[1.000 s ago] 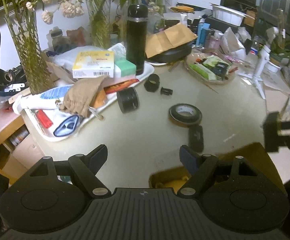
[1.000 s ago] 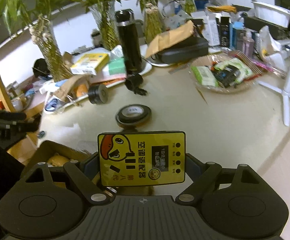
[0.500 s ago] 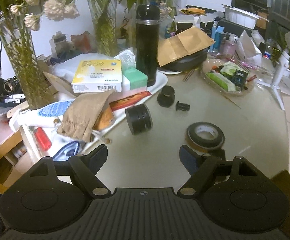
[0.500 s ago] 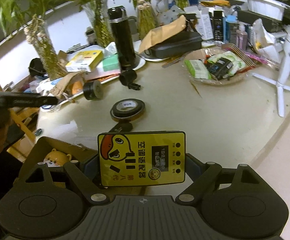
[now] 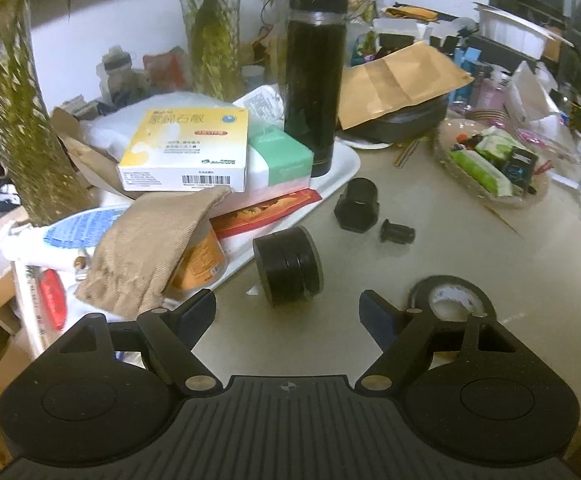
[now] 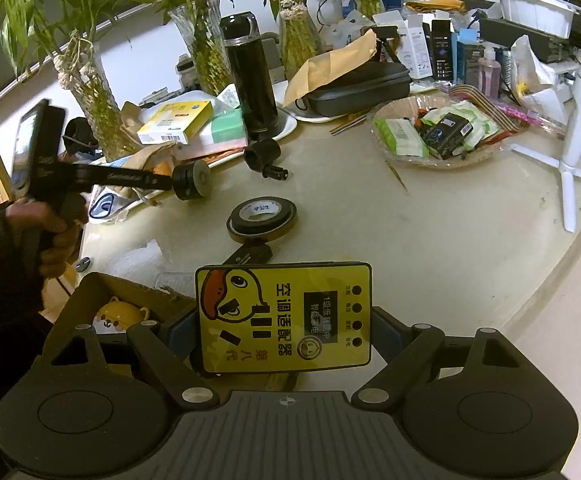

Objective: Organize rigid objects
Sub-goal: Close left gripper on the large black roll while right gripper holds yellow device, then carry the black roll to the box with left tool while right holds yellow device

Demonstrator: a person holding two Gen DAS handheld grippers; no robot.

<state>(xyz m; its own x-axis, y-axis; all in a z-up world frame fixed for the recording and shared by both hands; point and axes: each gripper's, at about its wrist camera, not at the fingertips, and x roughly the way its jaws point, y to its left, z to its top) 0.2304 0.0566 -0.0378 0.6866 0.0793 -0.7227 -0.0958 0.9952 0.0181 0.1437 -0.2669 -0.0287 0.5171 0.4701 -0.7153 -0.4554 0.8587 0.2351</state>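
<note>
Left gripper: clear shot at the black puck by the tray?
Probably yes. The left gripper is open and empty, the puck lies just ahead of its fingertips on bare table, beside the tray.

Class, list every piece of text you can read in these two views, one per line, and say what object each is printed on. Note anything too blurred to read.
"空调适配器" and "第八代", printed sideways, on the yellow card held in the right gripper.
"Simcere", beside a barcode, on the yellow-and-white medicine box; its larger characters are too blurred to read.
Print inside the black tape roll: too small.
Labels on the basket packets: too small.
</note>
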